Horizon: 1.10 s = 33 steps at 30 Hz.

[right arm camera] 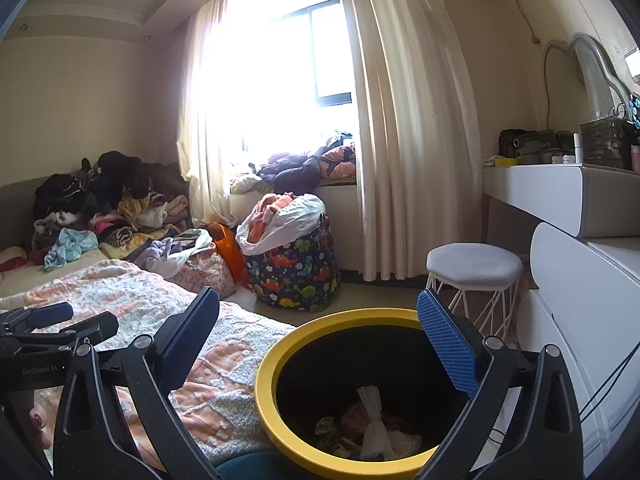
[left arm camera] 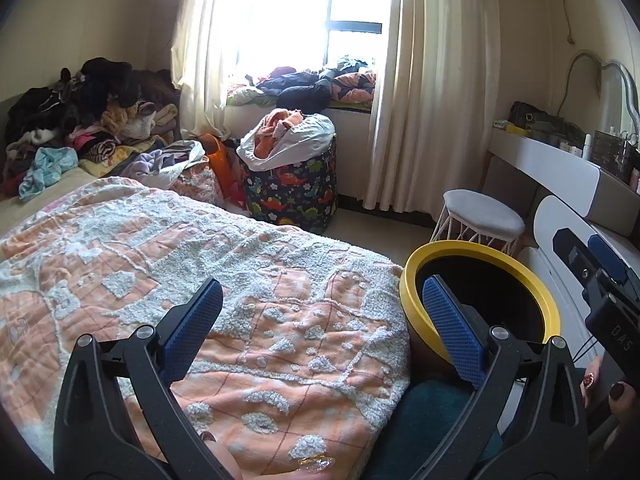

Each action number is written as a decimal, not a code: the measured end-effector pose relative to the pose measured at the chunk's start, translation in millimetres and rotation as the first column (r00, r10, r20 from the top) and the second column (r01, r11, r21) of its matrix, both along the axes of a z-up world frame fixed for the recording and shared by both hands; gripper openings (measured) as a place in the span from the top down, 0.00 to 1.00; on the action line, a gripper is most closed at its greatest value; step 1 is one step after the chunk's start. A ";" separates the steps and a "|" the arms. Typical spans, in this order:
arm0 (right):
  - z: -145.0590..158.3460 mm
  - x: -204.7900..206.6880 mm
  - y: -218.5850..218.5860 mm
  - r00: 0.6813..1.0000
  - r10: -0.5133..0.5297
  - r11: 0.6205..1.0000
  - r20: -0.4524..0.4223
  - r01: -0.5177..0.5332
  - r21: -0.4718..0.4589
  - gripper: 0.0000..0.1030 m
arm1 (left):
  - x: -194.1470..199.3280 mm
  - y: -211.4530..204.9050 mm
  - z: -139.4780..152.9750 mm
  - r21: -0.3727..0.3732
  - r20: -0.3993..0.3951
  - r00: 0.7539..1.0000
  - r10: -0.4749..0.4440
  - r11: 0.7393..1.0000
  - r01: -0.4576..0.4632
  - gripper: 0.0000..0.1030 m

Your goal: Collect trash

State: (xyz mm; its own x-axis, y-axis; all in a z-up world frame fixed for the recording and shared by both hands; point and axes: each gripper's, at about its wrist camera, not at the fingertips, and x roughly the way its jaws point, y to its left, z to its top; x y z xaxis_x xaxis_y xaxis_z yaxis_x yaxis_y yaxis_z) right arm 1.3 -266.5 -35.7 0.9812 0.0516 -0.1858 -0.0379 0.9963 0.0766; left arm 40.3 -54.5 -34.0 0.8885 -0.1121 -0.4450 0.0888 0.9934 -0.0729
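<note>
Bedroom clutter frames everything, but nearest the cameras both tongs stand spread and empty: the left tongs (left arm camera: 322, 328) hover over the peach-and-white tufted bed blanket (left arm camera: 208, 264), the right tongs (right arm camera: 318, 340) over the yellow-rimmed black round bin (right arm camera: 276, 412) at lower centre of the right view. Inside the bin, low in frame, lies a twisted white tissue wad (right arm camera: 374, 420) among crumpled wrappers, so the collected trash sits there already. A drop looks done, I judge; the next move calls for finding another scrap, and none shows on the blanket. Open floor runs between the bed edge and the white dresser at right. Beyond stand a white round wire-legged stool (right arm camera: 474, 268) and a dinosaur-print fabric hamper (right arm camera: 296, 268); farthest, cream curtains (right arm camera: 404, 140) and a clothes pile at upper left.
</note>
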 end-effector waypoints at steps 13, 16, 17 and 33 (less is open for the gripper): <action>-0.7 0.6 -0.7 1.000 0.003 1.000 -0.001 -0.003 0.006 0.06 | -1.1 -0.5 2.0 -0.001 0.013 1.000 -0.002 1.000 0.002 0.11; -0.7 0.6 -0.9 1.000 0.003 1.000 -0.001 -0.003 0.006 0.06 | -1.3 -0.2 1.9 -0.003 0.014 1.000 -0.003 1.000 0.003 0.11; -0.7 0.6 -1.2 1.000 0.004 1.000 0.000 -0.004 0.009 0.06 | -1.2 0.2 2.0 -0.003 0.014 1.000 -0.004 1.000 0.004 0.11; -0.9 0.4 -0.7 1.000 0.001 1.000 -0.006 -0.001 0.013 0.06 | -2.4 -1.5 3.8 -0.002 0.019 1.000 -0.003 1.000 0.003 0.11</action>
State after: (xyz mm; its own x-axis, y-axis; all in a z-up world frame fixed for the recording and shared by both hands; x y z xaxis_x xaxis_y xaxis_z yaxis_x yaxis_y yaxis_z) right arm 1.7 -267.2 -36.5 0.9800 0.0551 -0.1915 -0.0383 0.9952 0.0901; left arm 37.9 -56.0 -30.2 0.8963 -0.1155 -0.4281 0.0932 0.9930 -0.0728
